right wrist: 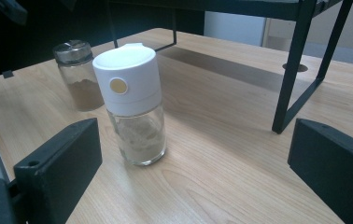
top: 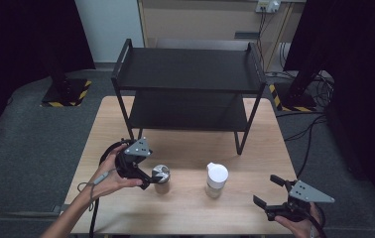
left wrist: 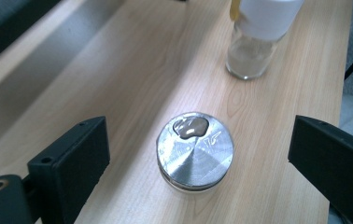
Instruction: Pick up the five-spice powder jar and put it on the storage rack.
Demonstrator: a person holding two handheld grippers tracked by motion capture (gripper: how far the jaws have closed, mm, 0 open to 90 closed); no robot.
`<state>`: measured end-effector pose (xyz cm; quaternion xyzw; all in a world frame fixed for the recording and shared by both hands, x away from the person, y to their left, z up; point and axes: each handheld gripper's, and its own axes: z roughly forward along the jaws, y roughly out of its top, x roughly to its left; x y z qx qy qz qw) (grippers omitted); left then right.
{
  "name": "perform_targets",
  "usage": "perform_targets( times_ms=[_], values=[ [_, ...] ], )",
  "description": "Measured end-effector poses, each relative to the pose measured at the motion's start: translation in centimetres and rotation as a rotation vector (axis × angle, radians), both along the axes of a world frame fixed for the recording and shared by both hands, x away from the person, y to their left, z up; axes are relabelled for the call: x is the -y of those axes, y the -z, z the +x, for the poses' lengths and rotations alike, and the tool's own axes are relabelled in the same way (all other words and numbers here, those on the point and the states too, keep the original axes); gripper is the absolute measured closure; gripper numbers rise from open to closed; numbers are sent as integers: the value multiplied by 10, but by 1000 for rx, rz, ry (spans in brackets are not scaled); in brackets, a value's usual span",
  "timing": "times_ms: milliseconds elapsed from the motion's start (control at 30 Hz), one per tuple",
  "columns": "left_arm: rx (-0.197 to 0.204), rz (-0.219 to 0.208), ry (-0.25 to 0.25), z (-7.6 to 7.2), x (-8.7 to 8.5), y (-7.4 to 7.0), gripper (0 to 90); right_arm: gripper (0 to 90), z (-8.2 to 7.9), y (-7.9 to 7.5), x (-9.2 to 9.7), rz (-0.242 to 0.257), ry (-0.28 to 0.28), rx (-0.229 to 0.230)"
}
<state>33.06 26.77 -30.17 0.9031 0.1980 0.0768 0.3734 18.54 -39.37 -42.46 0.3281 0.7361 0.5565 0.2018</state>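
- Between my left gripper's (left wrist: 193,154) spread jaws sits the metal-capped spice jar (left wrist: 194,150), upright on the wooden table (left wrist: 132,70); I look almost straight down on its brushed silver lid, and neither pad touches it.
- From the high view the left gripper (top: 152,179) comes at the same jar (top: 161,177) from its left side, tips just beside the glass.
- Handling, as I judge it: a small glass body with brown powder at the bottom, so light, stiff, breakable and fairly slick. The lid looks smooth and domed (a poor place to pinch). I would take it across the glass wall below the cap, pads level, with a moderate squeeze.
- My left jaws stand wide with clear gaps on both sides of the jar, which sits roughly centred, slightly nearer the left-hand jaw in the left gripper view.
- Right gripper (top: 271,192): jaws also spread, holding nothing, near the table's front right corner.
- Ahead of it stands the white-capped shaker (right wrist: 132,105), apart from its pads, with the spice jar (right wrist: 77,74) farther off.
- Behind both jars stands the black two-tier rack (top: 190,89), well apart.
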Motion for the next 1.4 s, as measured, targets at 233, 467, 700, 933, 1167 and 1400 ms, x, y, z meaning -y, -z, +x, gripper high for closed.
perform_targets(
  times_ms=[233,467,700,933,1167,1400],
  values=[
    [-44,6,3,10,7,20,72,38,1,0,0,-2,1,-7],
    [-49,8,6,13,10,34,149,38,0,0,0,0,8,-6],
    [-48,9,7,15,12,44,224,42,0,1,0,6,12,-11],
    [-34,29,22,14,15,47,317,47,0,1,0,6,19,-16],
    [-24,29,24,14,16,45,336,48,1,1,-1,5,16,-20],
    [-33,30,24,16,16,44,338,48,0,1,-1,4,20,-18]
  ],
)
